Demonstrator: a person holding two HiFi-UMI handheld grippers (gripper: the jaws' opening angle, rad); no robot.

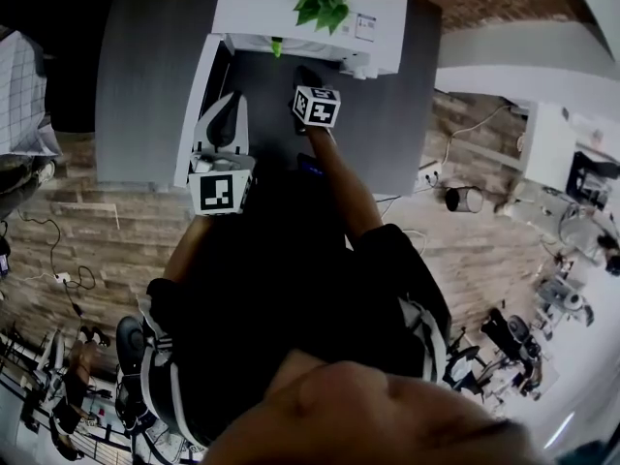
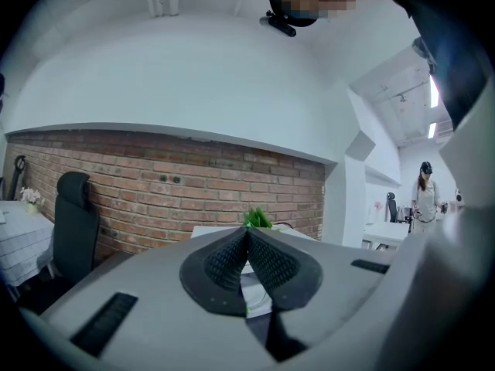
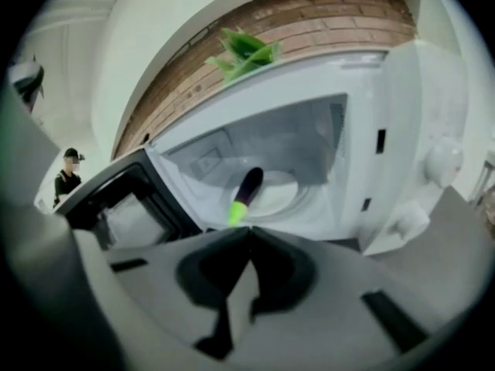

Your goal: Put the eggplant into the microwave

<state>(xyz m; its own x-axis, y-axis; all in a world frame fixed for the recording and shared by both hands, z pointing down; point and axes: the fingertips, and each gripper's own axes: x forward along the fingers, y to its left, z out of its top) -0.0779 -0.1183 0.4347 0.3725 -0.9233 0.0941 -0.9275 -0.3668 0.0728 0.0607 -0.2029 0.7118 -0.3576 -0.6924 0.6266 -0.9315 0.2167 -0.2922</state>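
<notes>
The white microwave (image 3: 387,145) stands with its door (image 3: 124,207) swung open to the left. A dark purple eggplant (image 3: 247,188) with a bright green stem end lies inside on the turntable, stem toward me. My right gripper (image 3: 249,232) is shut and empty, just outside the opening, apart from the eggplant. In the head view the microwave (image 1: 310,13) is at the top, the eggplant's green tip (image 1: 277,46) shows at its mouth, and the right gripper (image 1: 306,76) is in front of it. My left gripper (image 1: 229,105) is by the open door, shut and empty. The left gripper (image 2: 247,234) points upward.
A green plant (image 3: 246,49) sits on top of the microwave, on a grey table (image 1: 145,85) against a brick wall (image 2: 155,184). A black chair (image 2: 73,222) stands to the left. A person (image 2: 425,195) stands far off at right. Cables and gear lie on the floor (image 1: 58,279).
</notes>
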